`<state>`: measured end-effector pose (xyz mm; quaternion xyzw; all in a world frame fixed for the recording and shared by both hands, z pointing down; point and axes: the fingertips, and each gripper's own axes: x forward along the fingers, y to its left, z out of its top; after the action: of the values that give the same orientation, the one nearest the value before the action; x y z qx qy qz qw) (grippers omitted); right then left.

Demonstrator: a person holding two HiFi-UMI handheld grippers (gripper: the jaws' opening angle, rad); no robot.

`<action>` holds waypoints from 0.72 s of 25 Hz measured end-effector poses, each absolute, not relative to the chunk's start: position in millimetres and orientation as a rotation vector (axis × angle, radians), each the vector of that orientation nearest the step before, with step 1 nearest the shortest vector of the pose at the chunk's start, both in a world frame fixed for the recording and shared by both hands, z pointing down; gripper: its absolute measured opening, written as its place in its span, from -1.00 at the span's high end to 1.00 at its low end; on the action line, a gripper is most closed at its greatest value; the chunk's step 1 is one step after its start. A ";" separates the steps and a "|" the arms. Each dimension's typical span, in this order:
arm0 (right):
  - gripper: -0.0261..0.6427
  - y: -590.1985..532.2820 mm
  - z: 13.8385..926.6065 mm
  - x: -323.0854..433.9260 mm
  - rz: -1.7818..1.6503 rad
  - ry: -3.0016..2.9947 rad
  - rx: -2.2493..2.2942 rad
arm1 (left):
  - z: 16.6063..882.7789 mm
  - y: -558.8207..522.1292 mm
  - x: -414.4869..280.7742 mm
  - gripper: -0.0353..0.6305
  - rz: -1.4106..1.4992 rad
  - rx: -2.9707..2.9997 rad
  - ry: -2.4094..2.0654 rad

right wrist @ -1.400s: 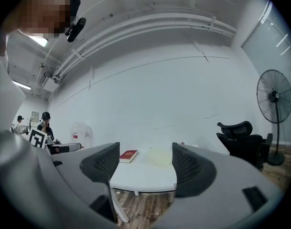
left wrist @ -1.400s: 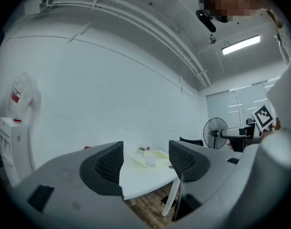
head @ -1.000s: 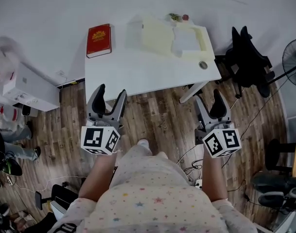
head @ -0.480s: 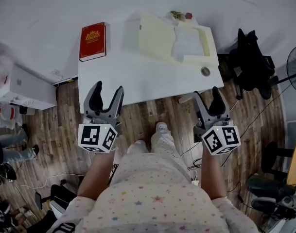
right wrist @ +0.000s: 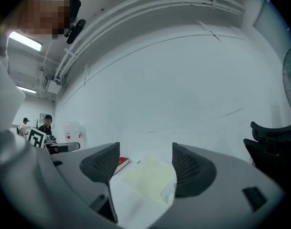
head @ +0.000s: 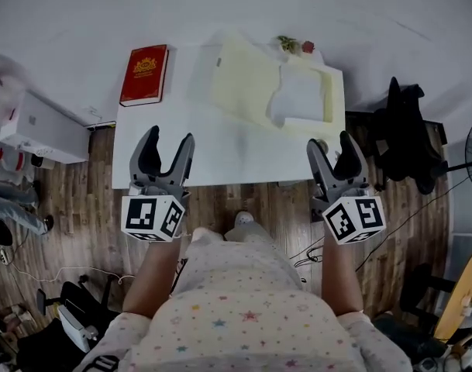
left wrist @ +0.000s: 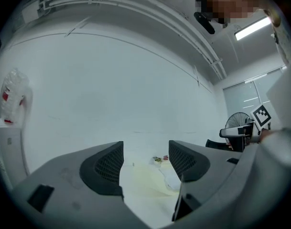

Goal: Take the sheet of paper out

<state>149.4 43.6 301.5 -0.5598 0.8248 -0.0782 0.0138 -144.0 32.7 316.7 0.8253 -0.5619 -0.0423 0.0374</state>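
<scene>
None of the task looks done so far. The left hand-held gripper (head: 170, 142) hovers at the near edge of the surface (head: 220, 153), jaws wide apart and empty. Beyond the red book (head: 144, 74), the sheet of paper (head: 298, 95) lies against a pale yellow folder (head: 247, 91), possibly tucked inside. The right hand-held gripper (head: 329, 147) is likewise spread and holds nothing, so the reach and the pull are both left to do.

Smooth matt table (head: 220, 153), wood-plank floor (head: 80, 208), paper sheet (head: 298, 95)
</scene>
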 end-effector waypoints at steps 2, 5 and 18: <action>-0.05 34.8 303.1 159.4 -0.239 2.580 -1.731 | 317.6 28.5 -133.7 0.07 -0.124 2.519 -1.739; -0.06 22.0 304.7 171.5 -0.253 2.572 -1.704 | 317.9 21.8 -121.6 0.07 -0.100 2.513 -1.751; -0.05 -21.9 312.5 173.5 -0.285 2.574 -1.697 | 321.2 -33.3 -106.6 0.07 -0.084 2.526 -1.722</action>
<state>173.5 -21.9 312.5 -0.5480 0.8311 -0.0919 0.0227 -106.6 -33.3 321.2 0.8253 -0.5625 -0.0275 0.0415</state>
